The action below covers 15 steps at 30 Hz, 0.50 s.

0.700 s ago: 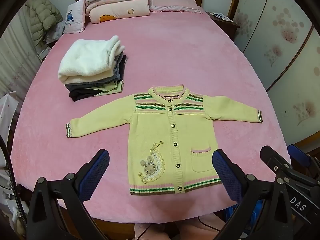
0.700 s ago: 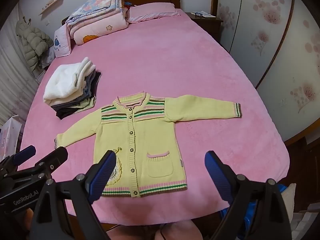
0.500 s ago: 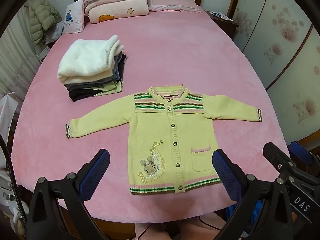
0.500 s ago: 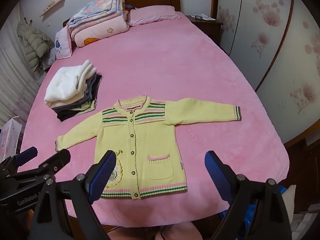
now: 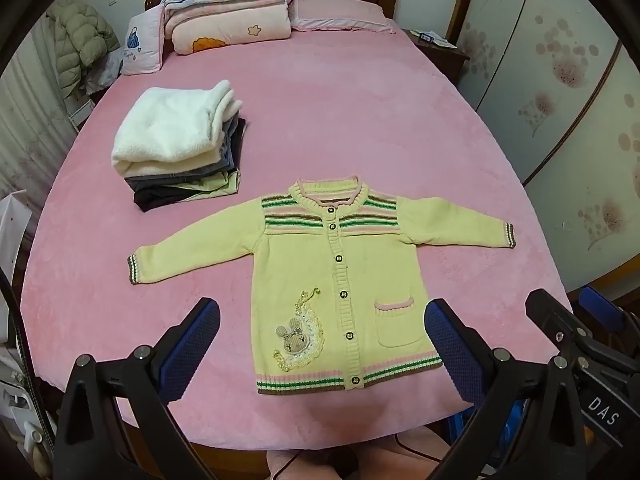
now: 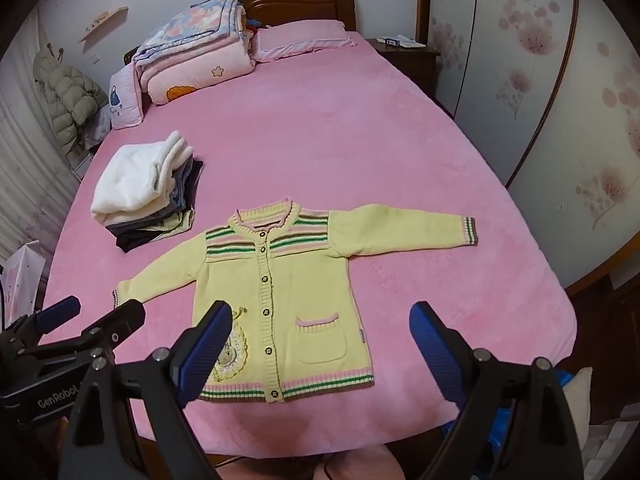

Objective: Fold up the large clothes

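Both grippers, our left gripper [image 5: 320,354] and right gripper [image 6: 320,344], hang wide open, empty, above the yellow knitted cardigan [image 5: 340,280] spread flat on the pink bed [image 5: 320,100]; folded clothes stack [image 5: 180,152] at ten o'clock.

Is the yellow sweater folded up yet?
Not yet. The yellow sweater lies spread flat on the bed, buttoned, both sleeves stretched out sideways.

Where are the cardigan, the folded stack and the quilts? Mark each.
cardigan [image 5: 340,276], left wrist view, on the button placket mid-chest.
folded stack [image 5: 168,136], left wrist view, on the white top layer.
quilts [image 6: 192,68], right wrist view, on the pink side.
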Motion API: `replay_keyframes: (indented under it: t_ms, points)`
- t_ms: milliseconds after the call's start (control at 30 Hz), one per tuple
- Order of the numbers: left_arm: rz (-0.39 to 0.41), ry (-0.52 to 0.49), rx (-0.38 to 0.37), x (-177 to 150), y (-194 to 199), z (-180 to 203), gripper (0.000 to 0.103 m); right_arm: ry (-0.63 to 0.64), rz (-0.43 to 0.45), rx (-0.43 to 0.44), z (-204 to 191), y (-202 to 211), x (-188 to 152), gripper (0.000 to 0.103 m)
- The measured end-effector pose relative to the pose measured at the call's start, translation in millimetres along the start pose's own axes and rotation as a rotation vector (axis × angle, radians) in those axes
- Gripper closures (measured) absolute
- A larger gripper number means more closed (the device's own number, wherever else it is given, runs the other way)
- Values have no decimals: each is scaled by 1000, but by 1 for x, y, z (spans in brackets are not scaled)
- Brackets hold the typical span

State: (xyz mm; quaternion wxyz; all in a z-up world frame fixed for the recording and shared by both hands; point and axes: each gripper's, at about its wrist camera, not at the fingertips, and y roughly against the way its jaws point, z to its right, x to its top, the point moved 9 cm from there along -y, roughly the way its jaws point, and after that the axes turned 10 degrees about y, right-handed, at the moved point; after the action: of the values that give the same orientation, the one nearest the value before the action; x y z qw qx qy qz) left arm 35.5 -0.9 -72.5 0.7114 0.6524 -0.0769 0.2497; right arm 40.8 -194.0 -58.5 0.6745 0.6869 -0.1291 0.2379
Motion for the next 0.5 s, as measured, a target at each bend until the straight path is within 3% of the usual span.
replay_keyframes:
  t_ms: [500]
  points:
    - [38, -12, -8, 7, 12, 1, 1, -8, 56, -34, 2, 15, 3, 12]
